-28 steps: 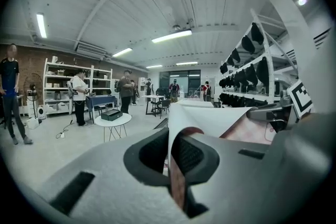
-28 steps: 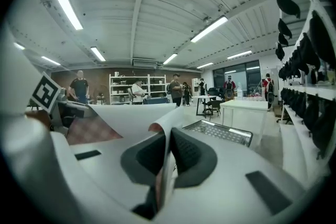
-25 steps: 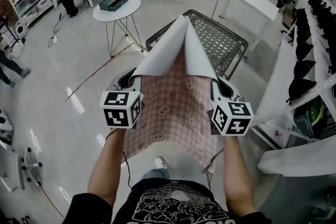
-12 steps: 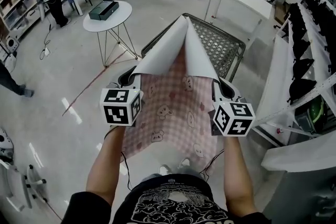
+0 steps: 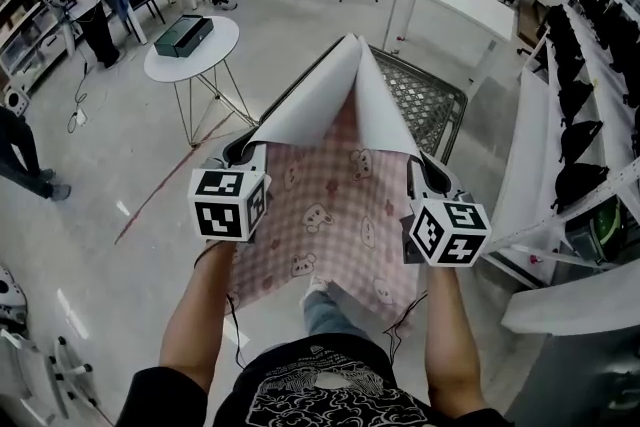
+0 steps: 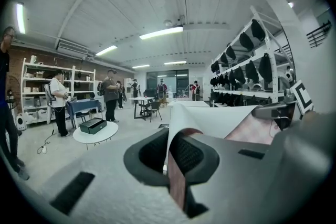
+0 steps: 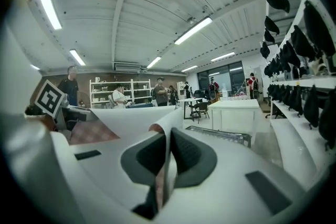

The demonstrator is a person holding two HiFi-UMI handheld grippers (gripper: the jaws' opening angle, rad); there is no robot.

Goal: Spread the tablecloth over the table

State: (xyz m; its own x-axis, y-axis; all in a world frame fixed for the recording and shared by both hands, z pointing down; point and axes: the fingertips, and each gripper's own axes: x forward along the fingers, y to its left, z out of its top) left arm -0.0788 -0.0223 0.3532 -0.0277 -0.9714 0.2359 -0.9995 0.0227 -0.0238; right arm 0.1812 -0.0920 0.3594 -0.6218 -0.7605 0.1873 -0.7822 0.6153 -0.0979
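Left gripper (image 5: 244, 153) and right gripper (image 5: 422, 167) each clench an edge of the pink checked tablecloth (image 5: 335, 210), holding it taut just short of the mesh table (image 5: 432, 93), probably so it can be cast over the top.

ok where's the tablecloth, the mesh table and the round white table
tablecloth (image 5: 335, 215), head view, middle of the pink checked side
mesh table (image 5: 428, 100), head view, bare mesh top to the right of the cloth
round white table (image 5: 215, 50), head view, bare part of the top
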